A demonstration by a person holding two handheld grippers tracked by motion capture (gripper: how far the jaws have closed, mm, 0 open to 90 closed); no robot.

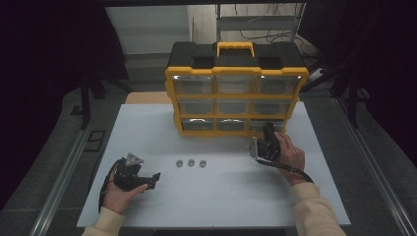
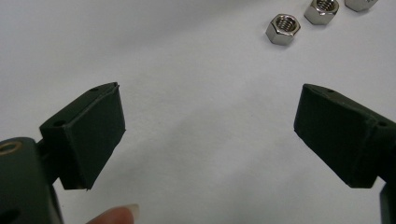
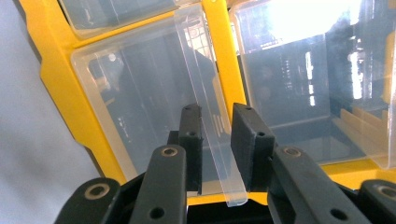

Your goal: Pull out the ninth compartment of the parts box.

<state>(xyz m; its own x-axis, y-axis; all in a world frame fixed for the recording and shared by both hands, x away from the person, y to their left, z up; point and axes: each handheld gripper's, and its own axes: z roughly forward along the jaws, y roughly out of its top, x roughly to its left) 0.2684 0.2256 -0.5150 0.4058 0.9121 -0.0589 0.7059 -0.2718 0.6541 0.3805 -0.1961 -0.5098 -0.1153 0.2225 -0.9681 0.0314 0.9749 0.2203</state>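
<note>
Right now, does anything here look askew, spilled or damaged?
Nothing stands out. The organiser stands upright, three nuts lie in a tidy row, and the right gripper straddles a clear drawer pull tab at the bottom row.

In the left gripper view, the third nut is cut by the top edge, and so is the top of the second nut. A fingertip is cut by the bottom edge.

In the right gripper view, the organizer runs off the top and right edges, so most of its drawers are out of frame. Glare whitens the upper right drawer. Whether the pads press the clear tab between them cannot be told.

In the high view, the right gripper hides part of the bottom right drawer, and drawer contents are too small to tell.
</note>
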